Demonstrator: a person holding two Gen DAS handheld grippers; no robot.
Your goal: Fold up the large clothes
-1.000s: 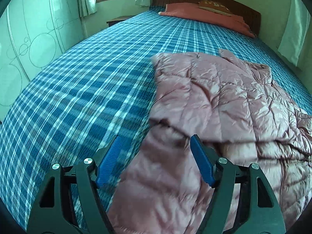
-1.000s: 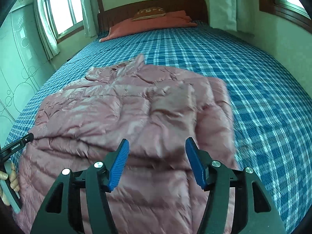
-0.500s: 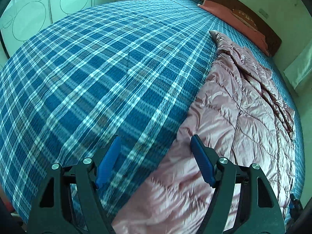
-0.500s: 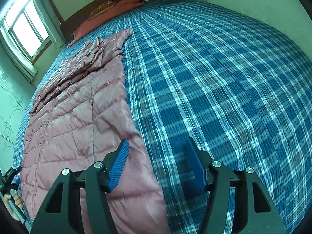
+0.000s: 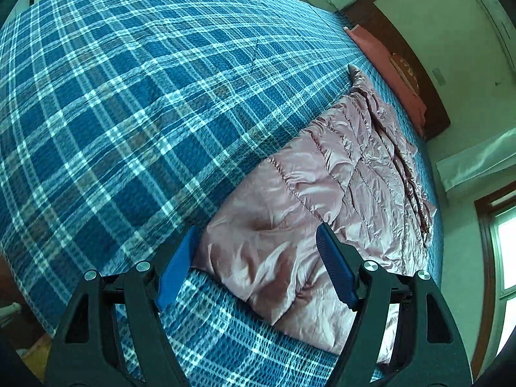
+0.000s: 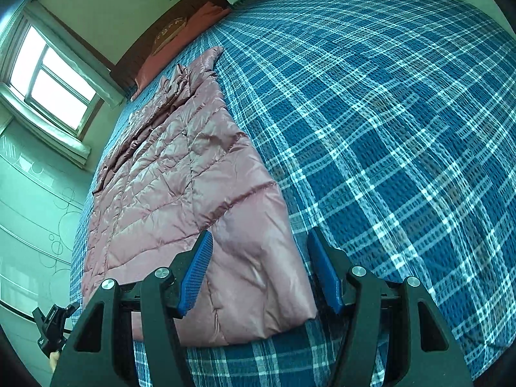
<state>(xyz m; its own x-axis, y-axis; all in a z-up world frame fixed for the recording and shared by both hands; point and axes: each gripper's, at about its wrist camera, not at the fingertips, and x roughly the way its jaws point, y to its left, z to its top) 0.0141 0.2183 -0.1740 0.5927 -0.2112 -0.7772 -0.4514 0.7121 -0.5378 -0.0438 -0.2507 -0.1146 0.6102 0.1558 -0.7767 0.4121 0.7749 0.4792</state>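
Left wrist view: the left gripper point(image 5: 254, 262) points down at the near left corner of the pink quilted jacket point(image 5: 325, 190), which lies flat in a long narrow strip on the blue plaid bedspread point(image 5: 135, 103); the blue fingers point(image 5: 175, 266) stand wide apart with nothing clamped; the jacket's hem corner sits between and just beyond them, its outer edge close to the left-hand finger, the rest running away ahead toward the headboard point(image 5: 406, 74) and the orange pillow point(image 5: 387, 58); whether the tips touch the fabric I cannot tell.

Right wrist view: the right gripper point(image 6: 261, 271) mirrors this at the opposite hem corner; its fingers point(image 6: 196, 274) are moderately spread and hold nothing; the jacket's right edge passes between them, nearer the right-hand finger, and the hem ends just short of the finger roots; bare bedspread fills everything to the right of the fingers; the other gripper shows small at the lower left, beyond the jacket's far side.

Judgement: the sides look already turned in, so the step in hand is taking both bottom corners for the lengthwise fold; the next move calls for lowering each gripper onto its corner, closing through all the puffy layers, then lifting both together and carrying the hem toward the collar evenly; the slick fabric may slip from a shallow bite.
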